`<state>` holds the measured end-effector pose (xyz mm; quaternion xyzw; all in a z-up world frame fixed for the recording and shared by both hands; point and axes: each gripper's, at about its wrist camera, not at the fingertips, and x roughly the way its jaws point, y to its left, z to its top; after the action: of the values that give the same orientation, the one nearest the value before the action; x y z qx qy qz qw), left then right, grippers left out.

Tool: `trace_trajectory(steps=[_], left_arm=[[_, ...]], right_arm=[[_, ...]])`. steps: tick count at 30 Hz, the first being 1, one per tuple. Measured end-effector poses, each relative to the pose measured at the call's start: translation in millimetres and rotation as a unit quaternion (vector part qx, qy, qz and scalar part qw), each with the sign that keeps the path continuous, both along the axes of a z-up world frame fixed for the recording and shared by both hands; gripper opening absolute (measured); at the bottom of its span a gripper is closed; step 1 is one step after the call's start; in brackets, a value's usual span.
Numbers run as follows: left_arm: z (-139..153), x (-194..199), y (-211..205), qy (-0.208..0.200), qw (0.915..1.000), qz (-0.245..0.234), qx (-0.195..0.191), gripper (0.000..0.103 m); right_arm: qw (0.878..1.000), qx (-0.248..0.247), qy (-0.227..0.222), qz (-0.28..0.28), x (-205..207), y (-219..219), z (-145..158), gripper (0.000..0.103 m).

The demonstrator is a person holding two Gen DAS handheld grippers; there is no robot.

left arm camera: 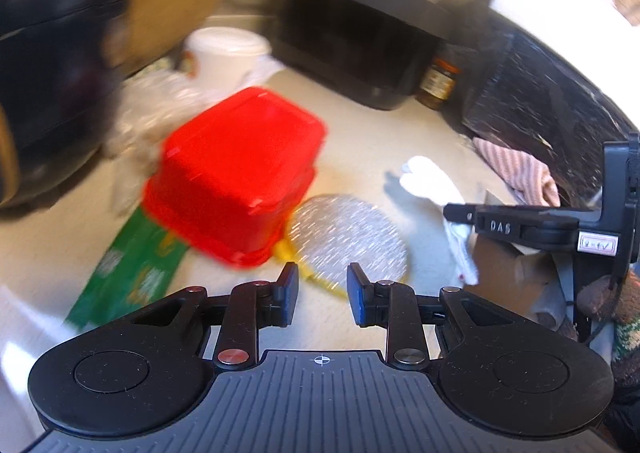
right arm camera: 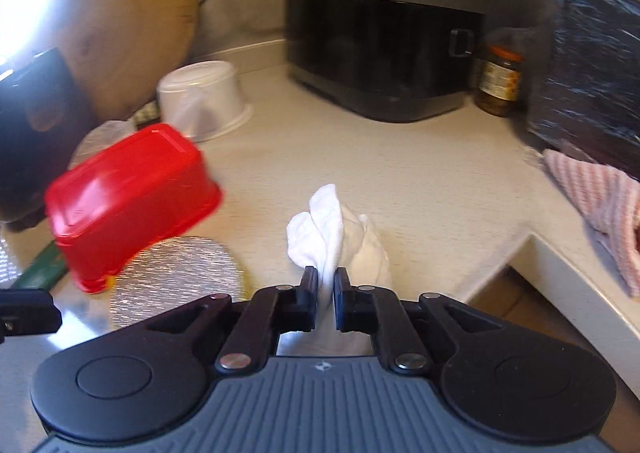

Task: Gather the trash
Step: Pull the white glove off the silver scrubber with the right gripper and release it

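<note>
Right wrist view: right gripper [right arm camera: 326, 285] pinches the white tissue [right arm camera: 332, 229] for disposal; left gripper [left arm camera: 322, 289] hovers parted, empty, near foil lid [left arm camera: 352, 237]

The right gripper [right arm camera: 326, 279] has its jaws nearly together, pinching a white crumpled tissue [right arm camera: 334, 229] that sticks out toward 12 o'clock. The left gripper [left arm camera: 322, 273] holds nothing, its jaws parted. In the left wrist view, the right gripper reaches in from 3 o'clock.
</note>
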<state>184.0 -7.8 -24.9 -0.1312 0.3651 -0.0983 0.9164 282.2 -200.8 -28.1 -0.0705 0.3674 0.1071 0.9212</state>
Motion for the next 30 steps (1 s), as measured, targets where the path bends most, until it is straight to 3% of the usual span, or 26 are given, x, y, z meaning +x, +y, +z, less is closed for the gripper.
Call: trace_trajectory(steps=[4, 8, 11, 16, 21, 26, 30], left_arm=[[-3.7, 29.0, -23.0, -0.014, 0.9994, -0.021, 0.024, 0.03], [-16.9, 49.4, -46.0, 0.006, 0.997, -0.055, 0.054, 0.03], [-25.1, 48.8, -55.2, 0.013, 0.9957, -0.067, 0.063, 0.033], [-26.2, 37.1, -47.5, 0.041, 0.9955, -0.085, 0.009, 0.033], [-21.7, 15.5, -45.4, 0.057, 0.9913, -0.115, -0.028, 0.033], [-7.8, -3.8, -20.2, 0.028, 0.9981, -0.053, -0.017, 0.033], [-13.9, 4.4, 3.5, 0.041, 0.999, 0.015, -0.009, 0.033]], right_arm=[[1.0, -0.002, 0.0, 0.0, -5.3, -8.0, -4.8, 0.011], [1.0, -0.008, -0.022, 0.016, -21.2, -5.5, 2.2, 0.022], [0.999, 0.002, -0.03, 0.021, -25.5, -7.2, 9.3, 0.023], [0.999, 0.031, -0.03, 0.024, -27.2, -8.8, 15.0, 0.023], [0.996, 0.059, -0.011, 0.062, -29.2, 7.7, 12.1, 0.023], [0.995, 0.061, 0.027, 0.076, -29.2, 24.3, -12.5, 0.023], [0.995, 0.047, 0.024, 0.084, -40.3, 29.1, -24.1, 0.023]])
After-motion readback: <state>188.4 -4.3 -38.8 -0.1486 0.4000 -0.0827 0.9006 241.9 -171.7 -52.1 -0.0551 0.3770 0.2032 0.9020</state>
